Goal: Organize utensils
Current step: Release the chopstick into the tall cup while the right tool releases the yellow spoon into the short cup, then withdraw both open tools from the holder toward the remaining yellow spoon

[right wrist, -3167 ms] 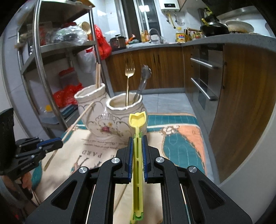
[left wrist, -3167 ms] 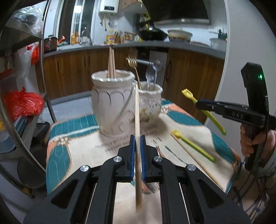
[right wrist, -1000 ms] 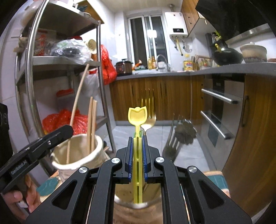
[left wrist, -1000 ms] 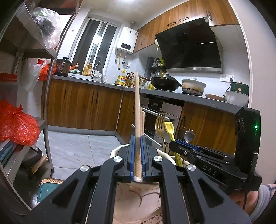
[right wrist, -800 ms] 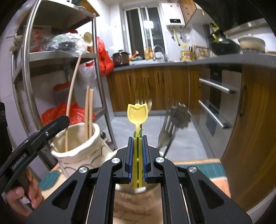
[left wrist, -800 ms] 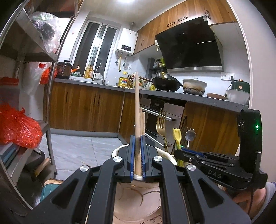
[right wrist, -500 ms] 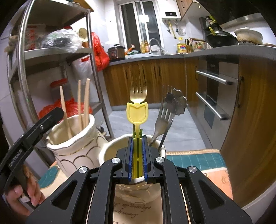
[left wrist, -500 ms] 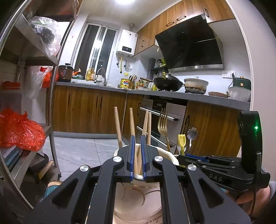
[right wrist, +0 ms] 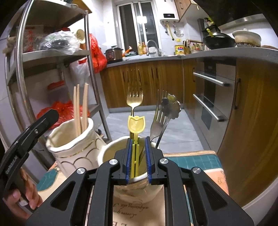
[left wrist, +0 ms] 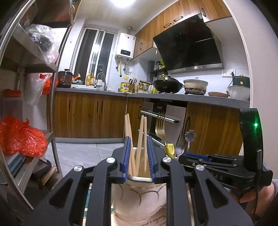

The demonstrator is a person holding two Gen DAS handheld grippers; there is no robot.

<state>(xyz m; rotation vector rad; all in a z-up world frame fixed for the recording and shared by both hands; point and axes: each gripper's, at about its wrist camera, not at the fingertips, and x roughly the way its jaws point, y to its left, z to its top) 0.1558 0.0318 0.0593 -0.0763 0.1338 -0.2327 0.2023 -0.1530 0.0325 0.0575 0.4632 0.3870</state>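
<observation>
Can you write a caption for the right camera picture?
Open right gripper over a jar holding a yellow tulip stick.

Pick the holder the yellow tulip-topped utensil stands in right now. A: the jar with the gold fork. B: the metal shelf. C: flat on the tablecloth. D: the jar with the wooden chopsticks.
A: the yellow tulip-topped utensil stands in the jar with the gold fork, between the open jaws of the right gripper.

The left gripper [right wrist: 26,144] had "GenRobot.AI" on its side. The right gripper [left wrist: 217,171] showed the letters "AS". The water heater [right wrist: 169,16] showed "25". The cloth [right wrist: 137,217] had upside-down "Lorem" words.
</observation>
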